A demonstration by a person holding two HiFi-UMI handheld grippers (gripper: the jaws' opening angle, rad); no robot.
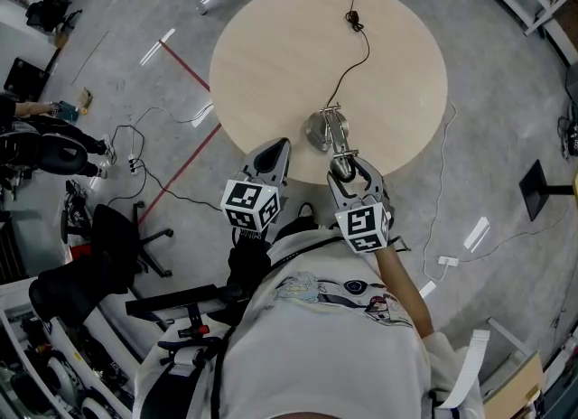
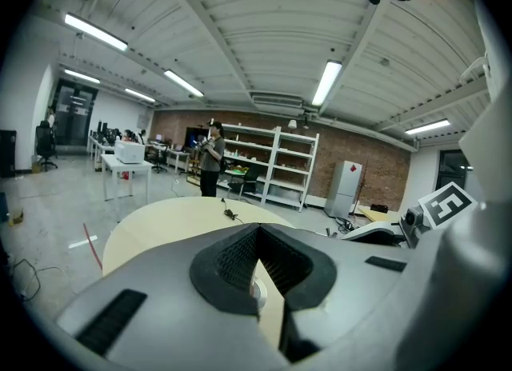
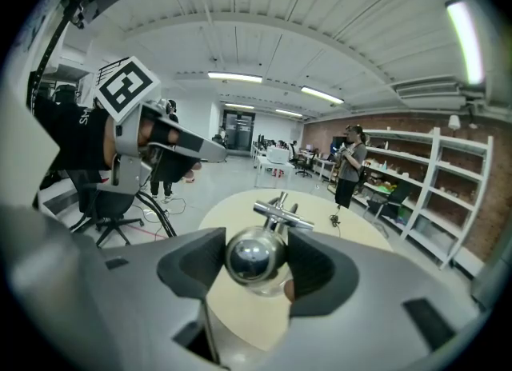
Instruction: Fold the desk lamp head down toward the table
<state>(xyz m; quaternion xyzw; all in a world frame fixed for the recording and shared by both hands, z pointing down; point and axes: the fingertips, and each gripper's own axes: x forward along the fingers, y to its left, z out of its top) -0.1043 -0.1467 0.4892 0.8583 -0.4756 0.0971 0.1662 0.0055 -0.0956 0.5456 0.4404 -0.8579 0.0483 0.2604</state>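
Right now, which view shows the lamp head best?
The right gripper view: the shiny lamp head sits large between the jaws of the right hand-held gripper, which close on it. The head view shows it small, from above. The left gripper view does not show it clearly.

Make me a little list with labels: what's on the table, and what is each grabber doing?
table: round, pale wood
lamp: shiny metal, at the near edge of the table
lamp head: a shiny ball, raised above the table
cord: black, runs from the lamp across to the far side
right gripper: shut on the lamp head
left gripper: jaws together, empty, just left of the lamp
task: head not folded down yet
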